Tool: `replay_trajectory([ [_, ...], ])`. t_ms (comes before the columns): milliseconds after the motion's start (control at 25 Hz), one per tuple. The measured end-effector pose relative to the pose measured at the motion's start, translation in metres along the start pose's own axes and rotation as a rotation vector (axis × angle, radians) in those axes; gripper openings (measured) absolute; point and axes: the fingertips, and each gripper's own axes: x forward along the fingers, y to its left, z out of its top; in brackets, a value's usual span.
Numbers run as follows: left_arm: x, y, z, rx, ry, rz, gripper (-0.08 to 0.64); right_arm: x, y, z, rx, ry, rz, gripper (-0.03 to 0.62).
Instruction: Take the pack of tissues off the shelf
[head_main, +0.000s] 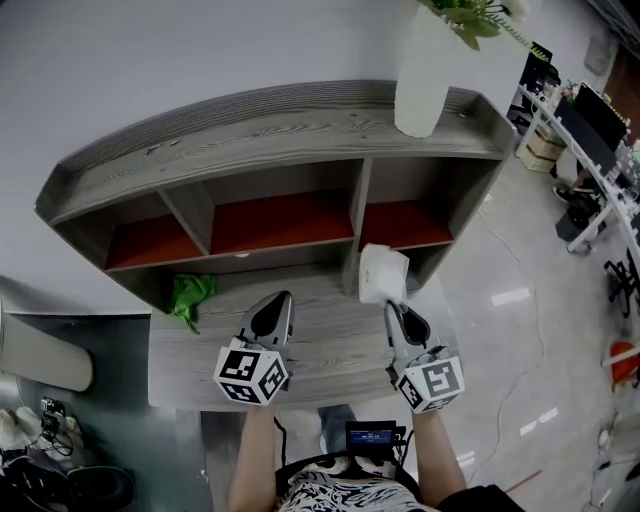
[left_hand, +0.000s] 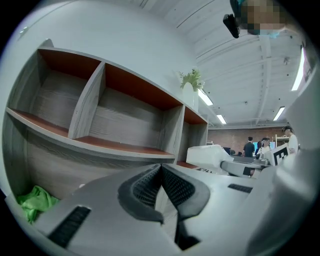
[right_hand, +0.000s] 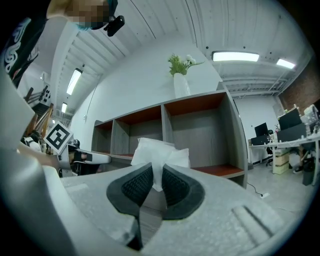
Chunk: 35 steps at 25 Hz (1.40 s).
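The white pack of tissues (head_main: 383, 273) hangs in front of the right-hand shelf opening, above the lower ledge, with my right gripper (head_main: 393, 306) shut on its near edge. In the right gripper view the pack (right_hand: 159, 150) sticks up from between the dark pads (right_hand: 136, 186), and the gripper (right_hand: 156, 176) points level at the shelf. My left gripper (head_main: 279, 300) is beside it on the left, over the ledge; its jaws meet at the tip (left_hand: 161, 168) with nothing between them. The left gripper view shows the pack (left_hand: 212, 154) to its right.
The grey wooden shelf unit (head_main: 270, 135) has red-brown boards and three openings that look empty. A tall white vase (head_main: 422, 70) with a plant stands on its top right. A green cloth (head_main: 190, 296) lies at the ledge's left end. Desks and people are far right.
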Motion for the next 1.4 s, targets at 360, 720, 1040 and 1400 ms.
replay_trajectory([
  [360, -0.003, 0.0, -0.015, -0.01, 0.031, 0.012, 0.008, -0.004, 0.005, -0.009, 0.01, 0.002, 0.066, 0.048],
  [720, 0.0, 0.013, -0.033, -0.022, 0.056, 0.016, 0.008, 0.006, 0.016, -0.03, 0.041, 0.027, 0.128, 0.048],
  [1040, 0.002, 0.02, -0.059, -0.043, 0.102, 0.039, 0.008, 0.006, 0.022, -0.048, 0.059, 0.052, 0.19, 0.048],
  [1400, 0.006, 0.034, -0.087, -0.053, 0.153, 0.056, 0.008, 0.011, 0.026, -0.073, 0.077, 0.103, 0.224, 0.048],
])
